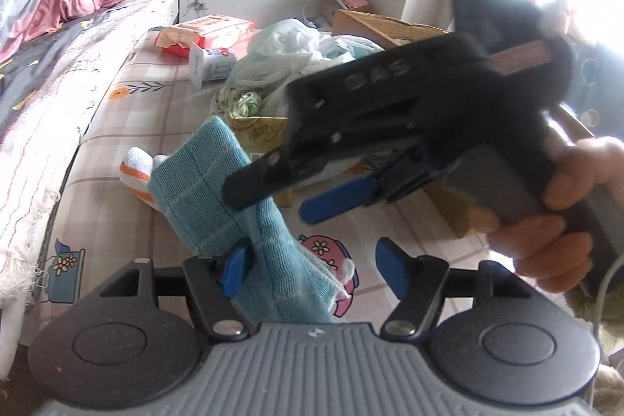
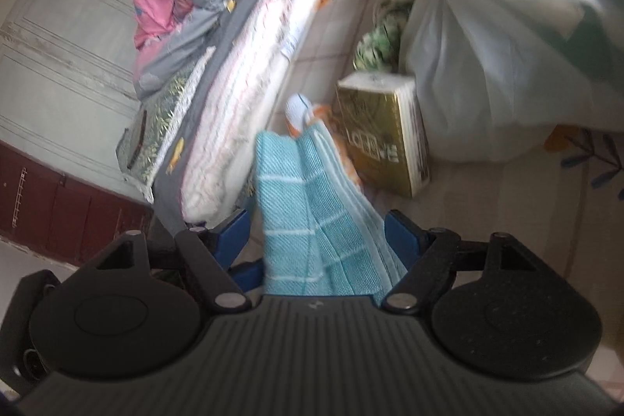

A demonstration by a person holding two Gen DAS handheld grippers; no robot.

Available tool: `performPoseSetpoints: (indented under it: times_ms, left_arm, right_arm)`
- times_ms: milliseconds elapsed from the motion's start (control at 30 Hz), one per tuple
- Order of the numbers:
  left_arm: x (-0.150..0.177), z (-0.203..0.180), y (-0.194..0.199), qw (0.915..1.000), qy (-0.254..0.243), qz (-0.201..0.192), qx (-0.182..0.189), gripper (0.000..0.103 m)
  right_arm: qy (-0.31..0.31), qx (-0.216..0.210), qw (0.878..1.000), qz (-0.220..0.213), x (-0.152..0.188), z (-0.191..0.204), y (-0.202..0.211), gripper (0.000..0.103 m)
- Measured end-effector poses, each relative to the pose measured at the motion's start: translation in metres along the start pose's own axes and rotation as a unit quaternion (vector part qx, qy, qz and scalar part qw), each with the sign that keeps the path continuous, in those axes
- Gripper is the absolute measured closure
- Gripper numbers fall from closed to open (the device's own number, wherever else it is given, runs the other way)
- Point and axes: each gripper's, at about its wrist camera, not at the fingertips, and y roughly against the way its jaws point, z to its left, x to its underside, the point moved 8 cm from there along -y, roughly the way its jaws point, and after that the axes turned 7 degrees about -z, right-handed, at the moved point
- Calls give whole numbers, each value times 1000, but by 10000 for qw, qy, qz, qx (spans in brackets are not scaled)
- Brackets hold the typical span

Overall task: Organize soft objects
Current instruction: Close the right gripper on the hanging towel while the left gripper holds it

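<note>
Both jaws stand wide: the left hand-held gripper and right hand-held gripper straddle the folded light-blue checked cloth unpinched. Over the patterned bed sheet, near the mattress edge, it may flop unfolded.

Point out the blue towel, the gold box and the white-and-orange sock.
blue towel [image 2: 296, 221]: right wrist view, middle of the checked fold.
gold box [image 2: 382, 139]: right wrist view, its printed front face.
white-and-orange sock [image 1: 136, 166]: left wrist view, striped toe end.

Both tools share one build: the left gripper and right gripper have ribbed grey bodies, two round black discs, silver pivot screws, black linkages and blue fingers. Raised letters mark the right gripper's black side, and a green light glows on top.
</note>
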Motion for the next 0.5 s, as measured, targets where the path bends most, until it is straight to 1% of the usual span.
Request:
performPoseSetpoints:
  times_ms: [100,200,367,500]
  left_arm:
    - [4,-5,-1,10000,-62,-5,51,31]
    - [4,-7,-2,9999,-104,-5,103,30]
    - [3,-9,-1,9998,-135,9,163,29]
    - [-2,6,5,9999,-103,-17,68,29]
  right_arm:
    - [-76,-100,9998,146,6,-3,-8,27]
    - [-14,-214,9996,181,6,-1,-9,26]
    - [177,83,9997,165,3,-4,-18,26]
    - [125,118,9997,187,5,-14,-25,29]
